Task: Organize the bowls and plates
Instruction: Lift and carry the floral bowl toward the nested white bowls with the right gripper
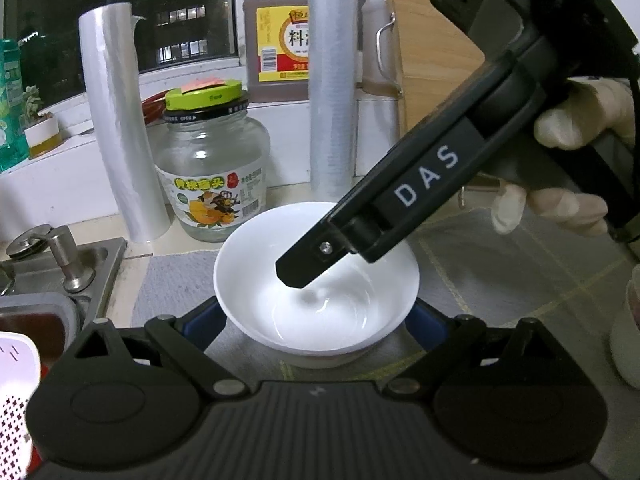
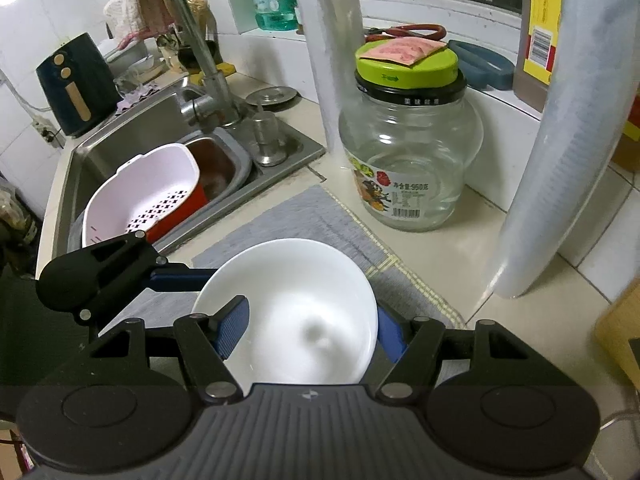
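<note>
A white bowl (image 1: 316, 280) sits upright on a grey mat (image 1: 176, 280) on the counter. It also shows in the right wrist view (image 2: 292, 312). My left gripper (image 1: 316, 320) is open, one blue-padded finger on each side of the bowl's base; I cannot tell whether they touch it. My right gripper (image 2: 304, 332) straddles the near rim, its left finger (image 2: 232, 328) inside the bowl and its right finger (image 2: 390, 336) outside, wide apart. In the left wrist view the right gripper's black finger (image 1: 308, 264) reaches down into the bowl.
A glass jar with a green lid (image 2: 408, 152) stands behind the bowl, between two plastic-film rolls (image 2: 332, 60), (image 2: 560, 152). A steel sink (image 2: 132, 148) to the left holds a white colander (image 2: 140, 196) and a red basin. A wooden board (image 1: 432, 52) leans at back right.
</note>
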The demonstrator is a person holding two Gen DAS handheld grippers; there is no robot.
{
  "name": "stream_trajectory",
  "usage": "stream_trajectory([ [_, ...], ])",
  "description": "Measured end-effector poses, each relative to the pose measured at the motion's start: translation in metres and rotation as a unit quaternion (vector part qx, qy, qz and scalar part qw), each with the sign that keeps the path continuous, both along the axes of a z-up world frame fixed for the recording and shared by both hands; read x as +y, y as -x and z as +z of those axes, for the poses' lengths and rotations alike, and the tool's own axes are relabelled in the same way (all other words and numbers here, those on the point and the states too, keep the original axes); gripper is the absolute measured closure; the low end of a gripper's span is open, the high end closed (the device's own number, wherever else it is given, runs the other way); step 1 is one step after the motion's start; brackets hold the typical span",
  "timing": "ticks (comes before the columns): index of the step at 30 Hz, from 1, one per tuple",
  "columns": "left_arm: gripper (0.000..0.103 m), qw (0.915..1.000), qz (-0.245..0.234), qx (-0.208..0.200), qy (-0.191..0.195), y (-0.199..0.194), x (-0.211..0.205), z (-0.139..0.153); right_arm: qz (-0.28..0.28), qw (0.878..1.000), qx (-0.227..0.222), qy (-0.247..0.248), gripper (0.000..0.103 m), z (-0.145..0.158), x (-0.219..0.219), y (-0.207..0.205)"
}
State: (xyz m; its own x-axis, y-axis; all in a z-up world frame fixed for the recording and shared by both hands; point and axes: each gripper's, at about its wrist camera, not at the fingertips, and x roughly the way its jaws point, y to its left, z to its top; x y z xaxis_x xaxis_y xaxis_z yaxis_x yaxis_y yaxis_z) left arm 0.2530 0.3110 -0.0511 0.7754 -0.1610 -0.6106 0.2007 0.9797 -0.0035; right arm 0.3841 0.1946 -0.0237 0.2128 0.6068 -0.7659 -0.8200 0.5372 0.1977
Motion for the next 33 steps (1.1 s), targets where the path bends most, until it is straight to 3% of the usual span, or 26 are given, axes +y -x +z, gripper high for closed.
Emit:
stream_trajectory([
  [21,0.008,0.9994,-0.030,-0.002,-0.014,0.064,-0.042,0.042,-0.009,0.999,-0.025,-0.017,0.030,0.033,-0.058,0.078],
  [33,0.008,0.9983,-0.059,-0.002,0.002,0.099,-0.076,0.056,-0.028,0.999,-0.034,-0.026,0.030,0.046,-0.108,0.121],
])
